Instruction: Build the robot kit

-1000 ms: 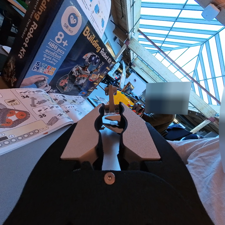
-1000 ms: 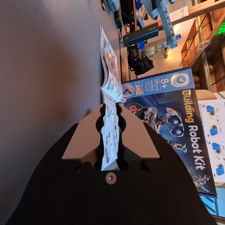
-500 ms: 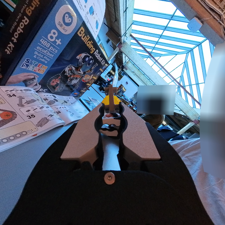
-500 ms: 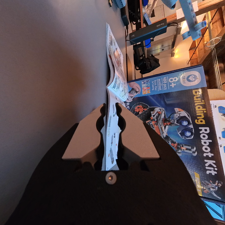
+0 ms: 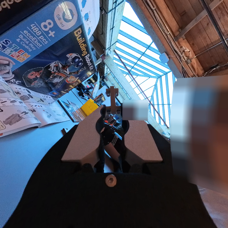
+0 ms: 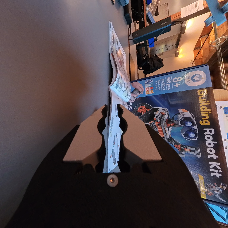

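Note:
My left gripper (image 5: pixel 112 109) is shut on a small grey brick piece (image 5: pixel 112 97), a bar with a cross connector at each end. It holds the piece upright above the grey table (image 5: pixel 24 154). My right gripper (image 6: pixel 112 105) is turned on its side close to the table (image 6: pixel 49 74). Its fingers stand a narrow gap apart. A page (image 6: pixel 113 135) of the open instruction booklet (image 6: pixel 118 59) runs through that gap without being clamped. The booklet also lies to the left in the left wrist view (image 5: pixel 24 108).
A blue robot kit box (image 5: pixel 49 55) stands behind the booklet and also shows in the right wrist view (image 6: pixel 172 111). A yellow box (image 5: pixel 89 106) and other boxes sit farther back. A person's light sleeve (image 5: pixel 215 209) is close on the right.
My left gripper has tilted up and swung toward the person with the grey piece still held. My right gripper's fingers have narrowed slightly around the page.

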Motion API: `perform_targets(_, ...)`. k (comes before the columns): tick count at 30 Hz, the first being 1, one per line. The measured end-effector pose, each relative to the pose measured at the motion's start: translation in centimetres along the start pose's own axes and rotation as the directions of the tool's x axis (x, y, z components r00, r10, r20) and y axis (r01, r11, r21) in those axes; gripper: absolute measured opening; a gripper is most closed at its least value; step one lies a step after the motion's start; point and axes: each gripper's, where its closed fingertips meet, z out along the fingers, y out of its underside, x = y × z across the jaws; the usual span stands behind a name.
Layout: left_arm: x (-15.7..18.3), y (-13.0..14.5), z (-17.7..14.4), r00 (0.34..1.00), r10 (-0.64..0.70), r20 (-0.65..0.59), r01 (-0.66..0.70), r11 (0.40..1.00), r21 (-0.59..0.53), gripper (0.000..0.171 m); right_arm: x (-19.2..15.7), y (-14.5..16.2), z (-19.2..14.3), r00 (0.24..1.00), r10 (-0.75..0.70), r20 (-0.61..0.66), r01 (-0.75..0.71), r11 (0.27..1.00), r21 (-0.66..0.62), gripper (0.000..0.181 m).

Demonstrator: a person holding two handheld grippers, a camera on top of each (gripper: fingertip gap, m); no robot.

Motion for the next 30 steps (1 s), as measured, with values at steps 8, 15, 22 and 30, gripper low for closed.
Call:
perform_targets(8, -1.5, -0.7, -0.5, 0.992, -0.099, 0.073, 0.091, 0.990, 0.110, 0.022, -0.3, 0.0, 0.1, 1.000, -0.003, 0.012, 0.003, 1.000, 0.000, 0.016)
perform_targets(15, -2.0, -1.0, -0.9, 0.981, 0.027, 0.191, -0.045, 0.995, 0.091, 0.022, -0.5, 0.1, 0.2, 1.000, -0.001, 0.022, 0.001, 1.000, -0.001, 0.016)
perform_targets(22, -2.2, -0.9, -0.8, 0.980, 0.020, 0.196, -0.038, 0.995, 0.089, 0.022, -0.5, 0.1, 0.2, 1.000, -0.006, 0.021, 0.006, 1.000, -0.002, 0.016)
perform_targets(30, -2.0, -0.9, -0.7, 0.979, 0.034, 0.200, -0.052, 0.995, 0.085, 0.022, -0.5, 0.2, 0.2, 1.000, -0.005, 0.026, 0.005, 1.000, -0.004, 0.016)
